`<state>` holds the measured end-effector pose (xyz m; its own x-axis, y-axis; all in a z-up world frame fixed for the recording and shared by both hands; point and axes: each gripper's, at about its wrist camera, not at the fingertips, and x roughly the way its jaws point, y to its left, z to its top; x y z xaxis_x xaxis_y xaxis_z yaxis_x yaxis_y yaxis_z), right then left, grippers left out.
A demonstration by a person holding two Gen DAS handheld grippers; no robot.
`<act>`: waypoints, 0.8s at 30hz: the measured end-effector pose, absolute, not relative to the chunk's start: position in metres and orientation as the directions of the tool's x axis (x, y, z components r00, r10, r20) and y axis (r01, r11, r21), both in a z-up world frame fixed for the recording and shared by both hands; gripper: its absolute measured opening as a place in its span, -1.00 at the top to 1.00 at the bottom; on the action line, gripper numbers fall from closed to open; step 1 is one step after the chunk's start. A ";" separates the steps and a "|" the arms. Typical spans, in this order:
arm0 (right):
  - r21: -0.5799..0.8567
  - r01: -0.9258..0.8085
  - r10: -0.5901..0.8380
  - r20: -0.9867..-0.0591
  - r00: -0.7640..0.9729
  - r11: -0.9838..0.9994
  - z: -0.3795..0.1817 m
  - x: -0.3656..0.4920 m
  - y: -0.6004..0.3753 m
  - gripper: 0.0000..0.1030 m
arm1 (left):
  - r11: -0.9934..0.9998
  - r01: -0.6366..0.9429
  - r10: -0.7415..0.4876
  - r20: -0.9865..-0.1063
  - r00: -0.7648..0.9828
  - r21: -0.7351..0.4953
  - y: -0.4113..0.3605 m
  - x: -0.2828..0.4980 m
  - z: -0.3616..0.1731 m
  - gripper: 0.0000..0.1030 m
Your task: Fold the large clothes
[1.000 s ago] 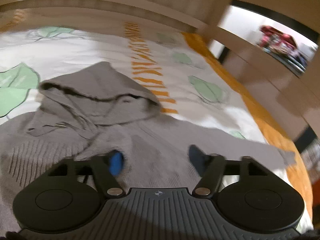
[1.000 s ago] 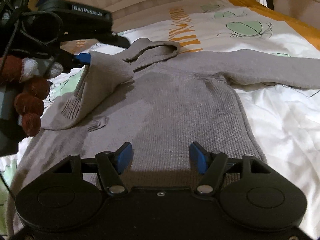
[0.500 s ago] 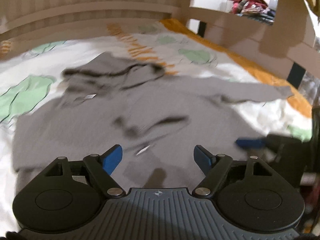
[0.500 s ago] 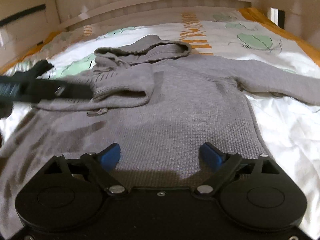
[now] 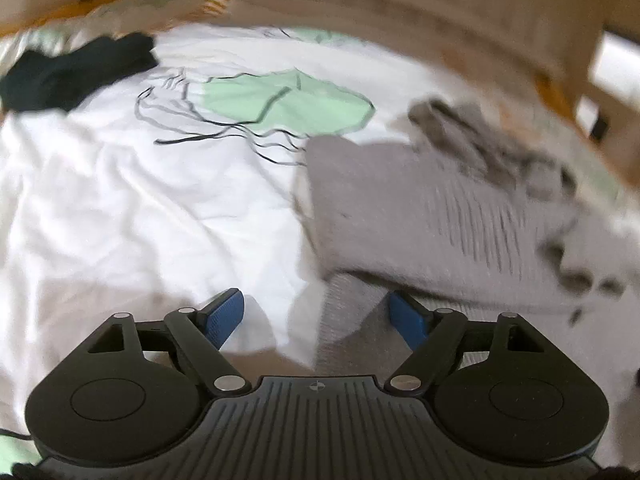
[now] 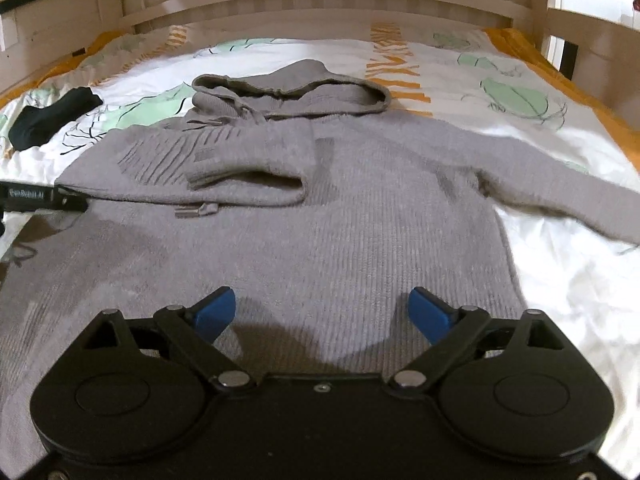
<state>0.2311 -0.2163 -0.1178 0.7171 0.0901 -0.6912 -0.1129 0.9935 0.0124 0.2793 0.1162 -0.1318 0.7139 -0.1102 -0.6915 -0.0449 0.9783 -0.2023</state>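
Grey hooded sweater [image 6: 320, 208] is lying flat on the bed [image 6: 540, 280], one sleeve [image 6: 224, 176] already folded across the chest, the other [image 6: 560, 188] still outstretched. Right claw [image 6: 322, 312] is hovering released above the hem; left claw [image 5: 318, 314], also released (jaws just widening), is straddling the side edge, likely for regrasping.

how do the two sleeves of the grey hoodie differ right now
The left sleeve is folded in across the chest of the grey hoodie; the right sleeve stretches out sideways, beyond the body. The left sleeve rests on knit, its cuff opening near the middle; the right sleeve rests on the white bedsheet, its cuff outside the right wrist view. Both are the same grey knit, lying flat, neither held by a gripper.
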 end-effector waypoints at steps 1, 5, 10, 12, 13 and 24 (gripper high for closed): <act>-0.003 -0.117 0.083 -0.686 0.723 0.993 -0.115 0.234 -0.215 -0.82 | 0.975 -0.051 -0.116 -0.689 0.715 -0.217 0.120 0.281 -0.131 -0.53; -0.073 -0.136 0.054 -0.665 0.745 0.988 -0.103 0.254 -0.204 -0.81 | 0.988 -0.062 -0.054 -0.700 0.712 -0.140 0.112 0.296 -0.128 -0.57; -0.178 -0.169 0.020 -0.629 0.777 0.969 -0.101 0.283 -0.187 -0.81 | 0.987 -0.074 -0.039 -0.668 0.744 -0.140 0.114 0.299 -0.141 -0.71; -0.214 -0.188 0.012 -0.628 0.778 0.959 -0.103 0.294 -0.180 -0.78 | 0.988 -0.072 -0.037 -0.659 0.751 -0.138 0.119 0.291 -0.146 -0.71; -0.232 -0.200 0.011 -0.627 0.779 0.952 -0.105 0.297 -0.175 -0.76 | 0.988 -0.070 -0.036 -0.658 0.752 -0.135 0.118 0.291 -0.146 -0.71; 0.068 -0.128 0.142 -0.625 0.767 0.990 -0.082 0.336 -0.210 0.73 | 0.990 -0.065 -0.033 -0.650 0.759 -0.126 0.116 0.293 -0.147 -0.76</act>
<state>0.3362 -0.2099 -0.0820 0.7674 0.1416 -0.6254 -0.1275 0.9895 0.0676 0.2927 0.1158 -0.1471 0.7591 -0.0328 -0.6502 -0.0653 0.9899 -0.1262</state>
